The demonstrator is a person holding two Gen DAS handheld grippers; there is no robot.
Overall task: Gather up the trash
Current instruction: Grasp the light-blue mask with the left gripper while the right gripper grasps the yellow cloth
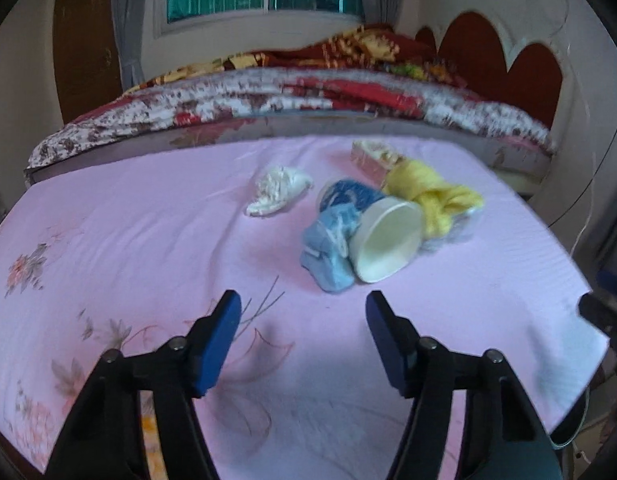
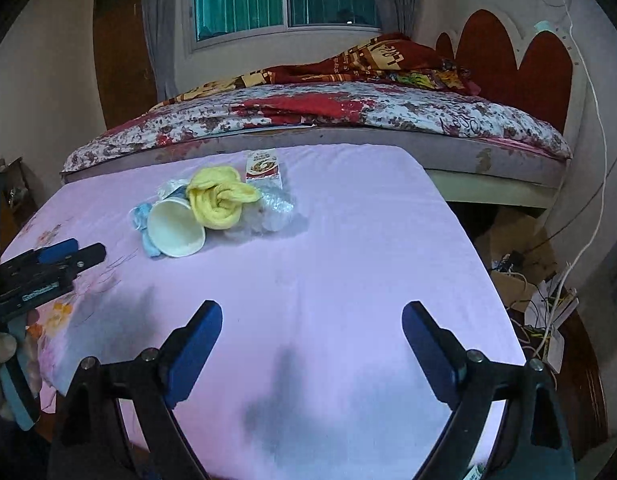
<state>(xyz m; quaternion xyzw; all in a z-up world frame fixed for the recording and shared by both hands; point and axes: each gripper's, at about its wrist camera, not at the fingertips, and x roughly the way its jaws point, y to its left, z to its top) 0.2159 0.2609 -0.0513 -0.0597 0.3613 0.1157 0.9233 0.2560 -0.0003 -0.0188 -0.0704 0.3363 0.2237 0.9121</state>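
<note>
Trash: one paper cup (image 1: 386, 236), one yellow rag (image 1: 432, 194), one tissue wad (image 1: 278, 190).

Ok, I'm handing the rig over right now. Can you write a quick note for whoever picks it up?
Left gripper: open, nothing between the fingers, pointing down at the trash pile.
Right gripper: open wide, empty, over bare pink sheet.
Trash, all on the sheet in one loose cluster: white paper cup on its side, light blue cloth against it, yellow cloth, crumpled clear plastic, small food box at the far edge, crumpled white tissue apart from the rest.
Done: nothing picked up.
Left: collect every piece; no bin in view.
</note>
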